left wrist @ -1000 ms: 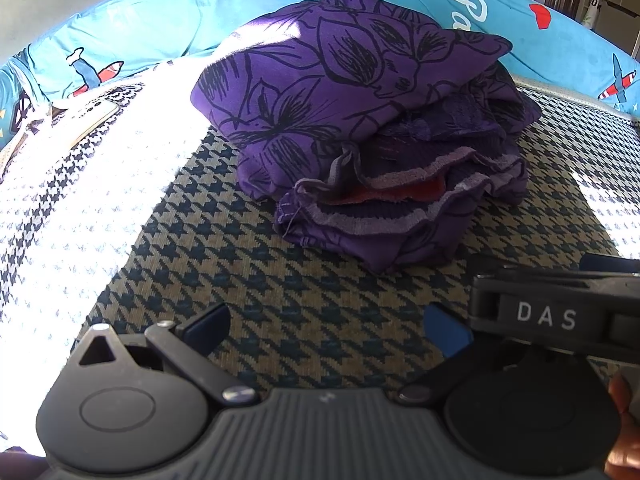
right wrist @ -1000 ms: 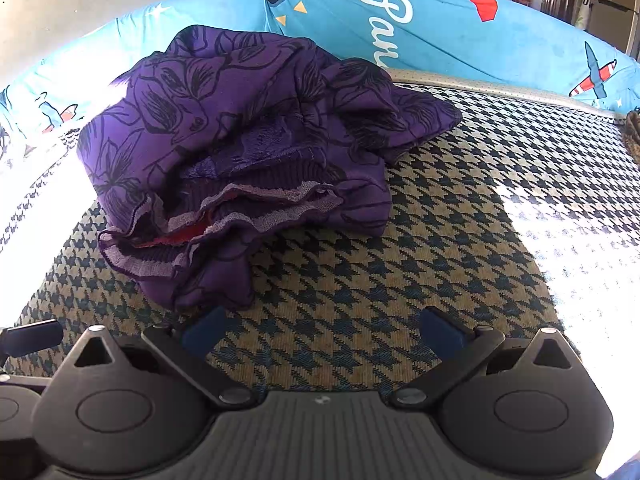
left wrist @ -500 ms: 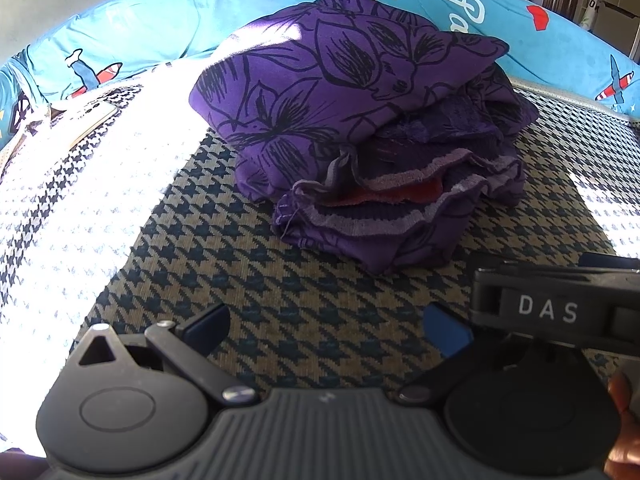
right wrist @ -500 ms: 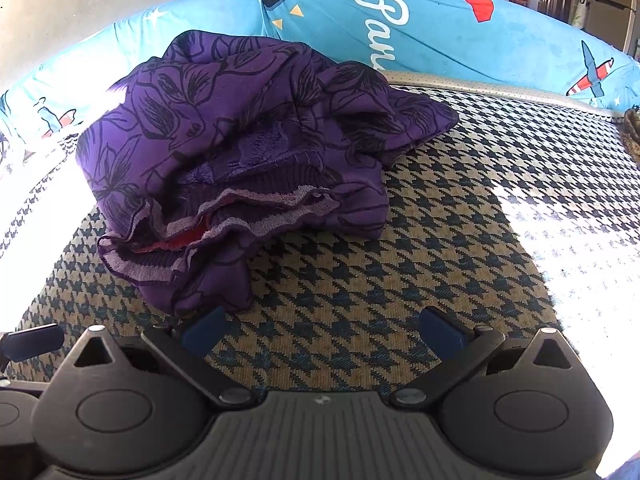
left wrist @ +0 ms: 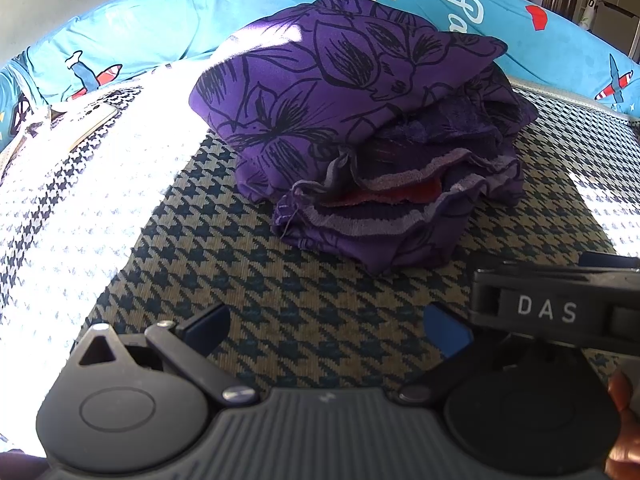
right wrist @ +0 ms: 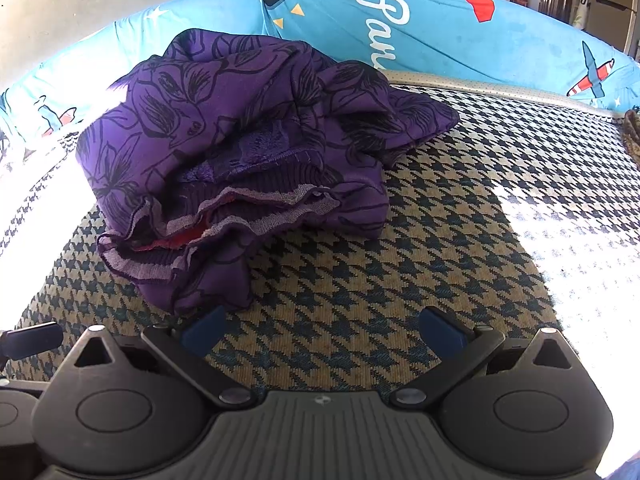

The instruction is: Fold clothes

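Resting bundled on the houndstooth cover (right wrist: 360,280), the purple garment (left wrist: 352,120) looks folded; both grippers, left gripper (left wrist: 326,330) and right gripper (right wrist: 320,330), hold fingers spread, empty, just before it.

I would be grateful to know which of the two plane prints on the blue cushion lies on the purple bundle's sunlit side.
The plane print at the far left of the blue cushion. It borders the sunlit patch beside the purple bundle; the other plane print sits far right.

The purple garment (right wrist: 240,168) sits slightly higher in the right wrist view; the right tool (right wrist: 322,332) has tilted down a little
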`<state>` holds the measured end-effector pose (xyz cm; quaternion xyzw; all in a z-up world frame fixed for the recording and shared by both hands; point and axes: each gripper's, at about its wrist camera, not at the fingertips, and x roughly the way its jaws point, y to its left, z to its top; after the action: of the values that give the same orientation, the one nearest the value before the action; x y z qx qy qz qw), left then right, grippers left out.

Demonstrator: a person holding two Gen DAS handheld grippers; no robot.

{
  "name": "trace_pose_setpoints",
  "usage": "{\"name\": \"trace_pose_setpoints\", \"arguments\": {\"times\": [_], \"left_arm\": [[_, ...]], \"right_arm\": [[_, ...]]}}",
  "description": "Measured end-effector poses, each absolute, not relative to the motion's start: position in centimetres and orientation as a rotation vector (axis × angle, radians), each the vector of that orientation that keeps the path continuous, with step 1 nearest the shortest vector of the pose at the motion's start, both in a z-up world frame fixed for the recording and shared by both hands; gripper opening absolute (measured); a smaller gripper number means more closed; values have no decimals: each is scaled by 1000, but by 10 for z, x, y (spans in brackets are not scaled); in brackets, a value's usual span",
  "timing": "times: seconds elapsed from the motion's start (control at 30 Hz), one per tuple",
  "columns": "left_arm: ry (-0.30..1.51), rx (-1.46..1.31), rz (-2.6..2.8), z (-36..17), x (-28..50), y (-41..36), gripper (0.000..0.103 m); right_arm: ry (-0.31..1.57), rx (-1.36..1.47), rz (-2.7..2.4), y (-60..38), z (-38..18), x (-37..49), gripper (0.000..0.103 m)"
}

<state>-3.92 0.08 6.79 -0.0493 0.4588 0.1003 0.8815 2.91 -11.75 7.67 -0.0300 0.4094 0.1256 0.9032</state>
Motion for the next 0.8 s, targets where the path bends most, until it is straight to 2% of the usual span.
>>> {"name": "trace_pose_setpoints", "arguments": {"times": [0.8], "left_arm": [[962,-90,204,64,-40,1,103]], "right_arm": [[854,-48,258,-120,79,29,103]]}}
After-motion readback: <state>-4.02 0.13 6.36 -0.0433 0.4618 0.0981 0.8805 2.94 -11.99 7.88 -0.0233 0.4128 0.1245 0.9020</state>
